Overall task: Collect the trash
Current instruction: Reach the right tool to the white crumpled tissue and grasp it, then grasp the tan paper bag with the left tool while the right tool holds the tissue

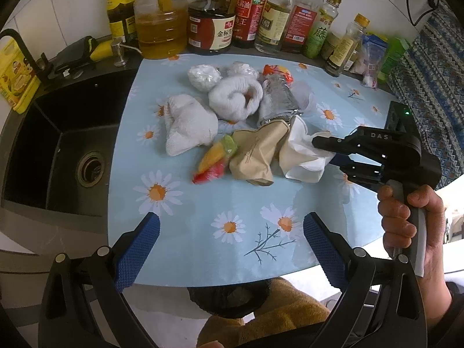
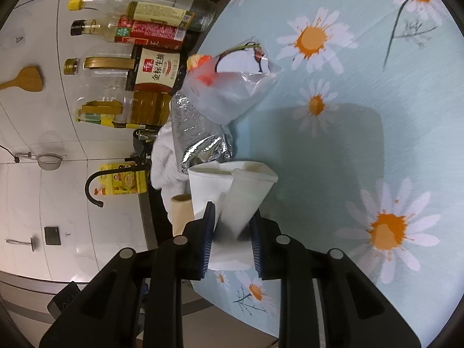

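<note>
A pile of trash lies on the daisy-print mat (image 1: 203,208): white crumpled cloths (image 1: 188,124), a white wad (image 1: 235,98), a silver foil bag (image 1: 277,101), a brown paper bag (image 1: 255,156), a colourful wrapper (image 1: 214,159) and a crushed white paper cup (image 1: 304,156). My right gripper (image 1: 330,152) is shut on the white paper cup (image 2: 232,203) at the pile's right edge, rolled sideways. My left gripper (image 1: 232,246) is open and empty, above the mat's near edge. A black-lined bin (image 1: 226,298) shows below the counter edge.
A black sink (image 1: 58,150) with faucet lies left of the mat. Several oil and sauce bottles (image 1: 211,29) line the back wall. A clear plastic bag (image 2: 232,87) lies behind the foil bag (image 2: 200,139). A patterned cloth (image 1: 435,72) is at right.
</note>
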`<action>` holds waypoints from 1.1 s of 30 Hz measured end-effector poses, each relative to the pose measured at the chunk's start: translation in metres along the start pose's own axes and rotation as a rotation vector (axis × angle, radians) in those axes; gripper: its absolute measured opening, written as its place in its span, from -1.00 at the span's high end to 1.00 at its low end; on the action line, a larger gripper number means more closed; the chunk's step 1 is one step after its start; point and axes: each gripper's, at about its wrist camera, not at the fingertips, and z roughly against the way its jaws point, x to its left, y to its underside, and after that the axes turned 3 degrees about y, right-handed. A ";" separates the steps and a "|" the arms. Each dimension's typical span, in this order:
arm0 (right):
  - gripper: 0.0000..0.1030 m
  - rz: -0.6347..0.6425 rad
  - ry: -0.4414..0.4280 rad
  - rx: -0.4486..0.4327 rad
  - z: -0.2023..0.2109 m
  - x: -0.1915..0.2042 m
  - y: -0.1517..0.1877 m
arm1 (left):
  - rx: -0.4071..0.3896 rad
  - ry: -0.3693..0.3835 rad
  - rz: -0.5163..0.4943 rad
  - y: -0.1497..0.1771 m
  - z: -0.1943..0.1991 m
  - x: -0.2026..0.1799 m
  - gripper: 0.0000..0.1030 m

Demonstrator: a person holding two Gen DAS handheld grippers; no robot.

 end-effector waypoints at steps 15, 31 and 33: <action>0.51 0.076 0.062 -0.116 0.066 0.002 0.013 | 0.012 0.088 -0.116 -0.026 -0.035 -0.026 -0.85; 0.51 0.159 0.116 -0.179 0.109 -0.009 0.034 | 0.068 0.131 -0.203 -0.074 -0.090 -0.036 -0.30; 0.51 0.155 0.120 -0.178 0.110 -0.013 0.035 | 0.079 0.121 -0.211 -0.077 -0.095 -0.037 -0.28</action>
